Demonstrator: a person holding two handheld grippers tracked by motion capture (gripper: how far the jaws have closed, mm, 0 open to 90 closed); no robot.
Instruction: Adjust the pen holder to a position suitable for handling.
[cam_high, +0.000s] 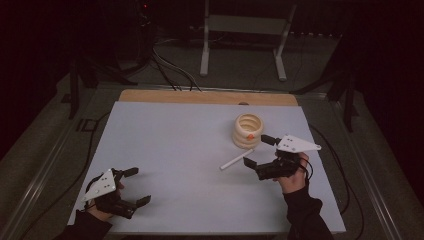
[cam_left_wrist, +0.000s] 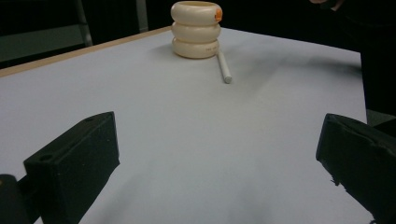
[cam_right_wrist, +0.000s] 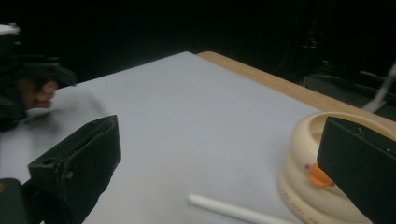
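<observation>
Far left, near the front edge of the table (cam_high: 165, 135): left gripper (cam_high: 135, 186), jaws spread wide, nothing between them, resting low over bare tabletop well apart from everything else. Seen along its own jaws, just open white surface ahead, with the stack and stick far off.

Toward the middle-right: a white stick (cam_high: 236, 160) lying flat on the table, one end pointing at the stack of rings (cam_high: 248, 130) and stopping just beside its base, no clear contact in the high view. Untouched so far, by the look of it.

Right of that: right gripper (cam_high: 258, 151), jaws also spread wide and holding nothing, hovering near the stick's closer end and just beside the rings. From its own camera, stick (cam_right_wrist: 236, 210) low between the jaws, rings (cam_right_wrist: 306, 154) partly behind the right-hand jaw, a small orange bit (cam_right_wrist: 318, 176) on the stack's side.

Progress, as a judgement: early. Approach to the stick about made, grasp not yet begun; closing on it, lifting it and placing it all left to do, likely into or onto the rings.
</observation>
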